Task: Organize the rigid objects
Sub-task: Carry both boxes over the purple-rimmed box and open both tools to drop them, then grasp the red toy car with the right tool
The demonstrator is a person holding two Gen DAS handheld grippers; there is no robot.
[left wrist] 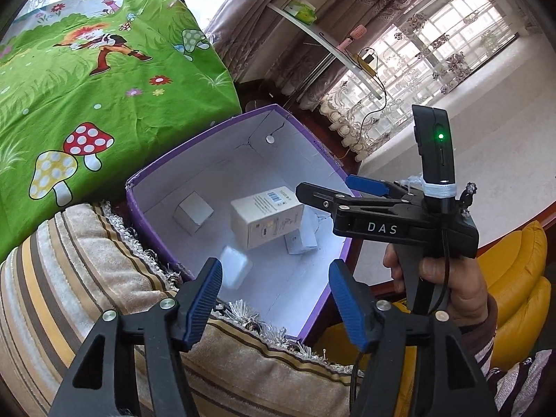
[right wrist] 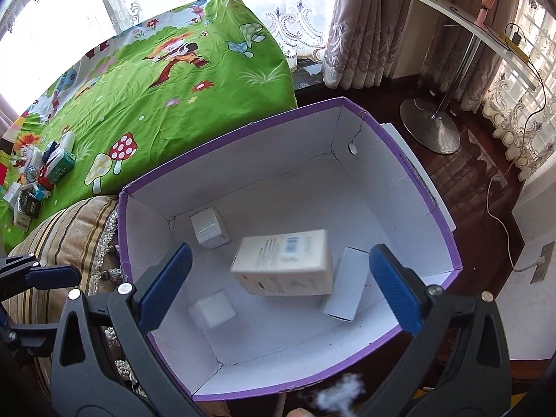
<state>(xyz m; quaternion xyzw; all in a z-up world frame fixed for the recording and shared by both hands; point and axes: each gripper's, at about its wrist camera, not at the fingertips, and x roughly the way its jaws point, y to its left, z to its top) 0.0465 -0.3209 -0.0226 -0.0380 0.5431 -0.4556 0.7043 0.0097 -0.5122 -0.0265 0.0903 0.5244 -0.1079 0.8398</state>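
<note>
R gripper (right wrist: pixel 276 286) open, purple box (right wrist: pixel 431 191) w/ barcoded carton (right wrist: pixel 283 260), 4 white boxes

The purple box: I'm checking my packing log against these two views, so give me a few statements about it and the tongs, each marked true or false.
1. The purple box holds several white packages. True: the large barcode carton lies among smaller white ones.
2. The right tongs grip the barcode carton. False: they are open above the box and hold nothing.
3. The left tongs are open and empty. True.
4. The box stands on the green mushroom-print sheet. False: it sits beside the sheet, against a striped cushion.
5. More small boxes lie on the sheet, still outside the box. True.
</note>
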